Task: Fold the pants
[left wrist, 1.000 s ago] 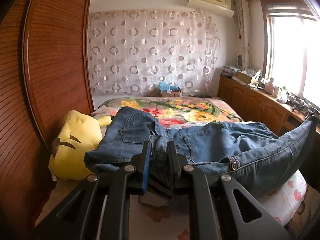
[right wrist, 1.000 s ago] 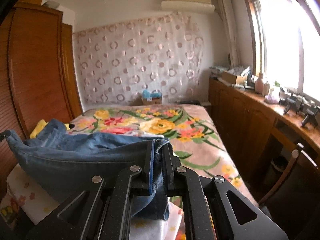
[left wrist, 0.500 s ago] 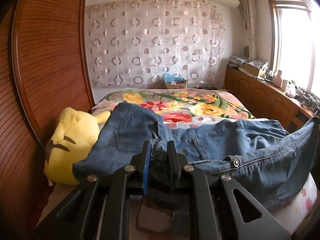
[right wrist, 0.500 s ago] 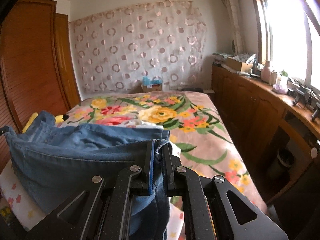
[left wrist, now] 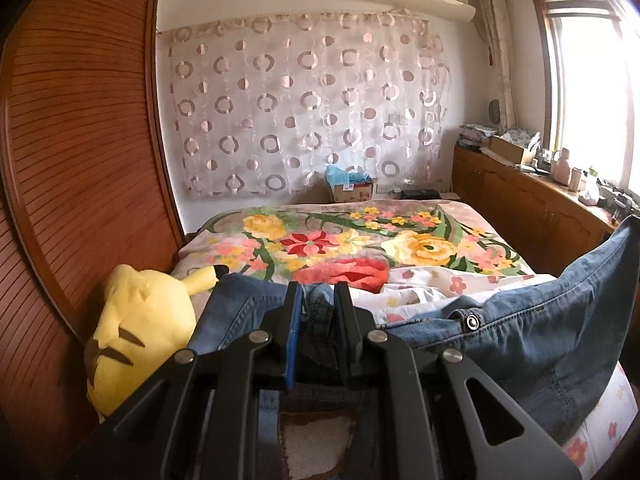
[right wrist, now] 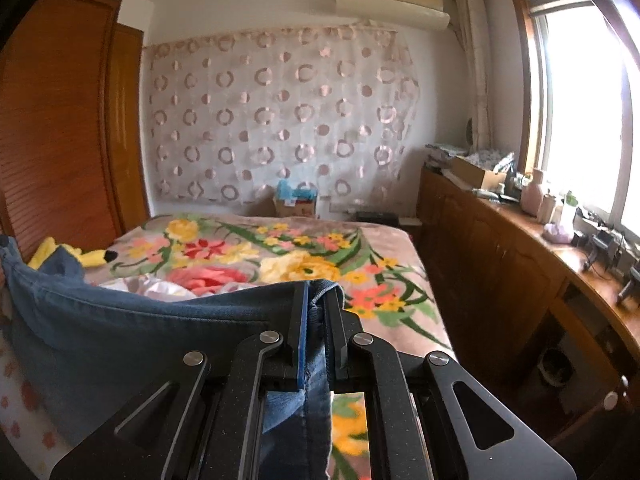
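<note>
Left gripper [left wrist: 316,300] and right gripper [right wrist: 318,300] both clenched on jeans [left wrist: 520,332] waistband. Since a second ago jeans dragged off flowered middle toward bed [left wrist: 436,216] near edge, beside plush [left wrist: 140,320]. Judged: straightening before first fold.

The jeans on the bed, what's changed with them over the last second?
Both grippers have drawn the jeans back toward the cameras: less denim now lies on the floral blanket, baring white bedding. Unchanged: the left gripper and right gripper stay clamped on denim, the yellow plush toy lies where it did.
</note>
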`<move>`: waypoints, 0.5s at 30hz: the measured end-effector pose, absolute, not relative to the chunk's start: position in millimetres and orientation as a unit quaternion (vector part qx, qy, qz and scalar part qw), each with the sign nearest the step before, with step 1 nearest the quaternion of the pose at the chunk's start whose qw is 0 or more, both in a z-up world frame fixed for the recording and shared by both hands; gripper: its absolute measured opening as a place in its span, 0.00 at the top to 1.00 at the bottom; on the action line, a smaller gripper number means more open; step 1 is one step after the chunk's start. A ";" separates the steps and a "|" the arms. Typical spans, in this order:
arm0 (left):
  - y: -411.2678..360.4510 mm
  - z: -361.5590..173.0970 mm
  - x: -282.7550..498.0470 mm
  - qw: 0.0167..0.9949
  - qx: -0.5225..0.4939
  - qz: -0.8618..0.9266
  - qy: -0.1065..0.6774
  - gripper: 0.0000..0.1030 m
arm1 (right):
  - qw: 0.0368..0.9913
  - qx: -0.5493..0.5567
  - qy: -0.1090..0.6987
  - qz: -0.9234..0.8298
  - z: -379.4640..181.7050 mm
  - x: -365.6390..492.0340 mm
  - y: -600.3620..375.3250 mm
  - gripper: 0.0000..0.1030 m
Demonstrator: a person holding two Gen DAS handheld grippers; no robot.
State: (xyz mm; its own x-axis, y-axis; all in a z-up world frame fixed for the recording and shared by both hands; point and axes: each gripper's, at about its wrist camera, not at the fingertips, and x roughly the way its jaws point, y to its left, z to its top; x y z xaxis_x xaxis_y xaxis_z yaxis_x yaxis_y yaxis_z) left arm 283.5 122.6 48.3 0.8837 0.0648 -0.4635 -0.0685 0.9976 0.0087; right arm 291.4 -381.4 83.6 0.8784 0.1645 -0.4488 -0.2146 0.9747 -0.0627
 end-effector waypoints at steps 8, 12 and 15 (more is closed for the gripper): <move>123.0 36.7 326.9 0.967 0.004 0.038 0.252 0.86 | 0.961 -0.067 0.255 0.077 56.3 342.5 -375.4 0.96; 123.6 24.6 344.1 0.963 0.008 0.038 0.266 0.85 | 0.958 -0.067 0.270 0.069 40.1 360.4 -370.5 0.96; 123.1 13.7 354.7 0.957 0.010 0.033 0.287 0.84 | 0.953 -0.071 0.286 0.066 27.2 373.8 -366.6 0.96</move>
State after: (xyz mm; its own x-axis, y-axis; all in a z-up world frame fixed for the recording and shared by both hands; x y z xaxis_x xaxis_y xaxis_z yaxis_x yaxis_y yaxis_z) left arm 354.7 123.1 13.7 0.8328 0.0682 -0.5493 -0.0564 0.9977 0.0383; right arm 373.8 -366.6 27.2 0.8280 0.0855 -0.5541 -0.1665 0.9812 -0.0975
